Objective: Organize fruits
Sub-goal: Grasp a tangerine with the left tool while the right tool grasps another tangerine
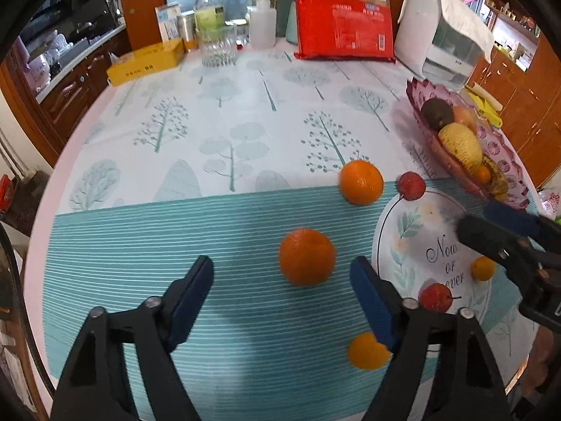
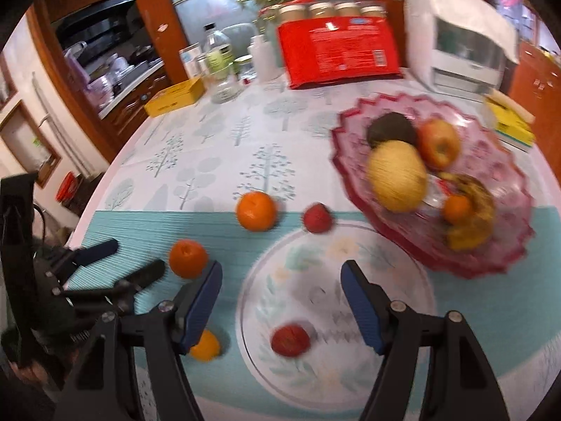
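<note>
My left gripper hangs open low over the teal mat, and an orange lies just beyond its tips, untouched. A second orange and a small red fruit lie farther back. A small orange fruit sits by the right finger. My right gripper is open and empty over the floral plate, which holds a small red apple. The pink fruit bowl holds an avocado, an apple, a yellow melon, a banana and a small orange. The right wrist view is blurred.
At the back of the table stand a red package, a white appliance, a yellow box, a glass and bottles. The table's round edge runs down the left. Wooden cabinets lie beyond.
</note>
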`<state>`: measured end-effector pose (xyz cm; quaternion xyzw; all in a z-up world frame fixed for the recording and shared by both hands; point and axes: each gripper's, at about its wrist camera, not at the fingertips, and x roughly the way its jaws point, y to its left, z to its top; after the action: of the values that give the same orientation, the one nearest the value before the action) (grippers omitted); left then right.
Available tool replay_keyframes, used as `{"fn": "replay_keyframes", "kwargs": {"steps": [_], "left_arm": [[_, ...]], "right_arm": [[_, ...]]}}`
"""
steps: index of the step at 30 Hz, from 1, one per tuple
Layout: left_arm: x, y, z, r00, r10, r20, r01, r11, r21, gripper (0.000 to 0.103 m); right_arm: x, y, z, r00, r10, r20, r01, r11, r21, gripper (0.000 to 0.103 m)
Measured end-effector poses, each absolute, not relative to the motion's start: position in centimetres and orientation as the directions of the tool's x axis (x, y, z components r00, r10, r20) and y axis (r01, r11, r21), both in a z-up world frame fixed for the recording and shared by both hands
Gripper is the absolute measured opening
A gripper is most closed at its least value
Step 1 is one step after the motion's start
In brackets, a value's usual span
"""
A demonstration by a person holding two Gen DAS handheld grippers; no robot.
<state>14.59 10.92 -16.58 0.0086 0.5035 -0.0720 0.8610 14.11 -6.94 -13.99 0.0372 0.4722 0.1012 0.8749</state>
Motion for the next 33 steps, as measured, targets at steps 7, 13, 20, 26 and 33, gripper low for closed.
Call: {"fn": "replay_keyframes", "kwargs": {"steps": [7, 13, 20, 26, 33], "left_arm": [[15.8, 9.9, -19.0, 0.449, -0.112, -0.887, 0.113, 0.991, -0.068, 0.068], [16.5, 10.3, -19.7, 0.440, -0.127, -0.889, 0.079, 0.992, -0.102, 0.066], [17.1, 10.0, -20.0, 0.439, -0.156, -0.885, 0.084, 0.988, -0.132, 0.058], [17.3, 9.5, -20.2, 0.429, -0.176, -0.886, 0.099, 0.984, -0.147, 0.044], [17.2, 9.7, -20.3, 0.432, -0.195, -0.880, 0.088, 0.981, -0.174, 0.042]], "right_arm": [[18.6, -5.1, -16.6, 0.490, 0.248, -0.836, -0.188, 0.966, 0.176, 0.058], [21.0, -3.5, -18.6, 0.466, 0.218, -0.858, -0.218, 0.968, 0.128, 0.058], [22.2, -2.4, -20.6, 0.438, 0.201, -0.876, -0.231, 0.967, 0.107, 0.055], [22.3, -1.9, -21.2, 0.450, 0.187, -0.873, -0.232, 0.969, 0.088, 0.045], [22.1, -2.2, -21.0, 0.451, 0.196, -0.871, -0.223, 0.969, 0.103, 0.044]]}}
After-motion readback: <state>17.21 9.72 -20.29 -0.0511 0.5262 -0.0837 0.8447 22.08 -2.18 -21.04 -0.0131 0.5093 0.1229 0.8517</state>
